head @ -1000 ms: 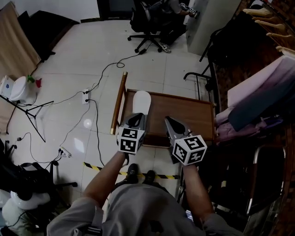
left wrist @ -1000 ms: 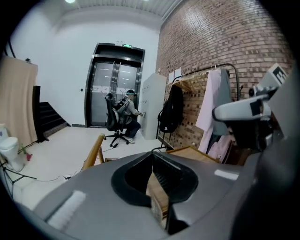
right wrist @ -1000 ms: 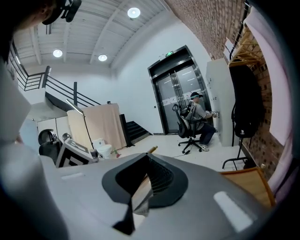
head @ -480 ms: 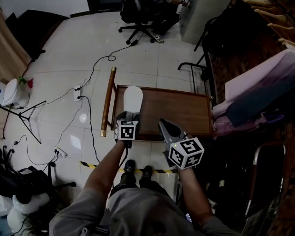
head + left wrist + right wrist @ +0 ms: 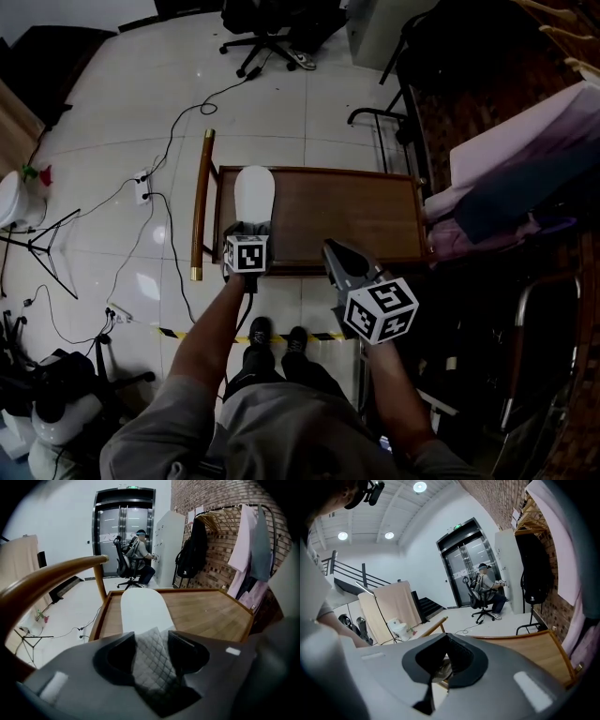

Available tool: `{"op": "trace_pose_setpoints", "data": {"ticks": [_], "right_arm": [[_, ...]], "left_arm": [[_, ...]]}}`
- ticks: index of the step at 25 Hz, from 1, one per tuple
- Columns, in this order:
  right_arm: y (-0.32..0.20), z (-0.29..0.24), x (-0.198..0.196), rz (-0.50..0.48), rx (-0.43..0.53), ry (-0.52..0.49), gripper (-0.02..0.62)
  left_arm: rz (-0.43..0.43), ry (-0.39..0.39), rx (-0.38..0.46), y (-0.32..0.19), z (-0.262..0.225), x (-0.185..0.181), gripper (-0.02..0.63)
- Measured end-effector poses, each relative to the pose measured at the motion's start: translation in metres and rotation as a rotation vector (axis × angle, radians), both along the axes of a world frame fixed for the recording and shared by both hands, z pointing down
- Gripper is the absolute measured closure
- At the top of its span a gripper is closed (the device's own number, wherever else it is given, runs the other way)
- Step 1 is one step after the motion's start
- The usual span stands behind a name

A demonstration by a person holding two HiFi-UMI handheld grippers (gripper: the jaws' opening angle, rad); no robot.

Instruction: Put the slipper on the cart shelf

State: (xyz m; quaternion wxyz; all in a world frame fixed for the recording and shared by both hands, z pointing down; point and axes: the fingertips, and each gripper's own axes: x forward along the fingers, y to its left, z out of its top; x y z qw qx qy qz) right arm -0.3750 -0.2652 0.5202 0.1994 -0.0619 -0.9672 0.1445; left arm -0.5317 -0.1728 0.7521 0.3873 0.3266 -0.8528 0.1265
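While the left gripper (image 5: 247, 228) is positioned at the near left edge of the cart shelf (image 5: 356, 211), its jaws stand spread, having just been opening, with the slipper's (image 5: 254, 192) quilted heel between them, unpinched. The white slipper lies flat on the shelf's left part, toe pointing far. The right gripper (image 5: 330, 249), jaws pressed together and empty, hangs above the near edge, right of the slipper.

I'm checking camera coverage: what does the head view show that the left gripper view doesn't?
Head view only: the person's shoes and striped floor tape. Left gripper view only: the exit sign, and the slipper's quilted end between the left gripper's open jaws, which have just been opening. Both: the slipper lying on the cart, and hanging clothes.
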Motion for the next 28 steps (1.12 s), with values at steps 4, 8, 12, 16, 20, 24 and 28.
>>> {"op": "trace_pose_setpoints", "data": {"ticks": [4, 8, 12, 16, 20, 24, 28], "right_arm": [[-0.001, 0.001, 0.001, 0.014, -0.003, 0.007, 0.595], [0.002, -0.005, -0.002, 0.013, -0.001, -0.002, 0.595], [0.007, -0.012, -0.003, 0.012, 0.005, -0.016, 0.595], [0.01, -0.023, -0.002, 0.013, 0.012, -0.036, 0.595], [0.009, -0.034, 0.003, 0.028, 0.007, -0.059, 0.595], [0.005, -0.048, 0.002, 0.045, 0.012, -0.099, 0.595], [0.003, -0.064, 0.008, 0.054, 0.024, -0.131, 0.595]], "left_arm": [[0.043, -0.018, -0.034, 0.003, -0.003, 0.002, 0.532], [0.066, -0.043, -0.041, 0.005, -0.011, 0.005, 0.581], [0.089, -0.082, 0.012, 0.003, -0.038, 0.007, 0.592], [0.118, -0.107, 0.094, -0.004, -0.079, 0.012, 0.592], [0.138, -0.137, 0.182, -0.01, -0.127, 0.021, 0.592], [0.178, -0.209, 0.271, -0.017, -0.184, 0.024, 0.592], [0.223, -0.237, 0.365, -0.021, -0.233, 0.042, 0.592]]}}
